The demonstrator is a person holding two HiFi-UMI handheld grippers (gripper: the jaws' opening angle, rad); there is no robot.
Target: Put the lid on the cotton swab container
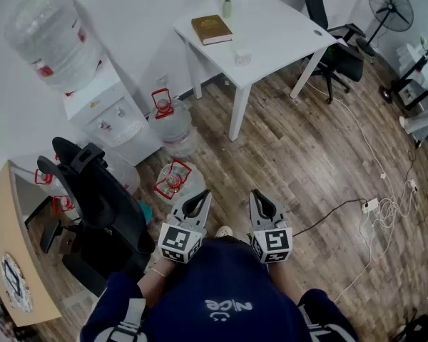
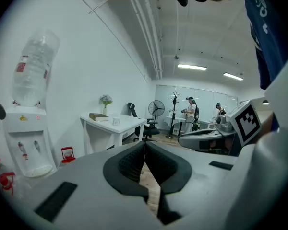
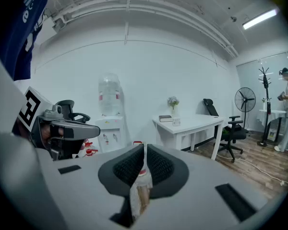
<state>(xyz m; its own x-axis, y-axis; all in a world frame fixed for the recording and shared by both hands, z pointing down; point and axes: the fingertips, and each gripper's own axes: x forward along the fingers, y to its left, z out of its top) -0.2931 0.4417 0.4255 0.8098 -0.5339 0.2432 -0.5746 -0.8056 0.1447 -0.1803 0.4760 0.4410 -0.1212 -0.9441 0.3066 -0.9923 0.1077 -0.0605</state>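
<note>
Cotton swab container: sat on white table, upper centre of head view, well apart from left gripper and right gripper, both clenched empty. Looked light, stiff, slippery; judged best gripped across its sides. Lid too small to tell.

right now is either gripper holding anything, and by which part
Nothing is held. The left gripper has its jaws shut with nothing between them; the right gripper has its jaws all but together, also with nothing between them.
</note>
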